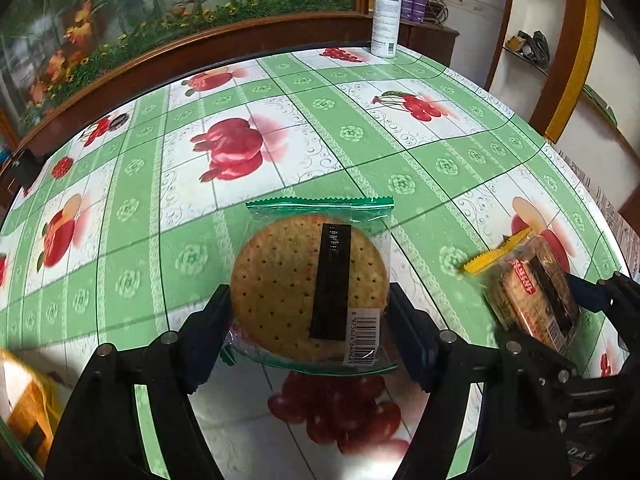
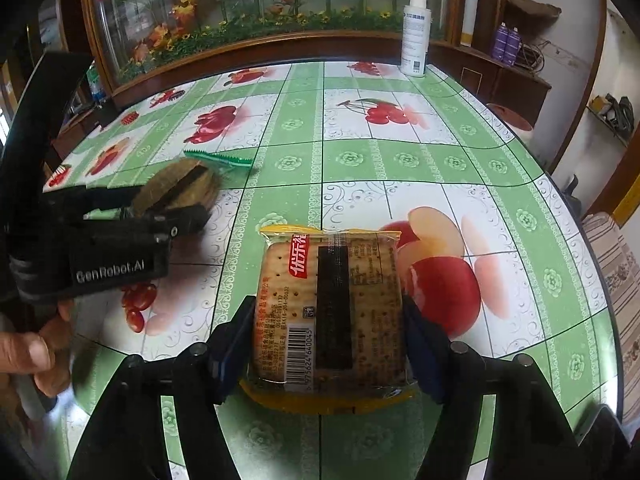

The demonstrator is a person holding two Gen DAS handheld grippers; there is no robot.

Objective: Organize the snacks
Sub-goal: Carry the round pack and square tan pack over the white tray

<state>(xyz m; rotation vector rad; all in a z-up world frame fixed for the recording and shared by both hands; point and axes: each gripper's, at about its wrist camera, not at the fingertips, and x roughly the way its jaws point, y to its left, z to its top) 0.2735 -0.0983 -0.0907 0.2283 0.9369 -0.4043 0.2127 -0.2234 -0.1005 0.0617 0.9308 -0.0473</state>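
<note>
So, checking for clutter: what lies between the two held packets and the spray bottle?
Only bare fruit-print tablecloth, seen in both wrist views, between the round cracker packet, square cracker packet and spray bottle.

Both views are bright and evenly lit in soft daylight, with strong fisheye bending: the worktop (image 1: 360, 152) bulges like a dome and the corners go black. The glossy cloth throws white glare at the near edge of the left view and along its left rim, and shadows under the packets are faint. The centre is sharp enough to read a barcode, while the left claw (image 2: 160, 204) and the hand (image 2: 32, 352) in the right view are smeared with motion blur.
</note>
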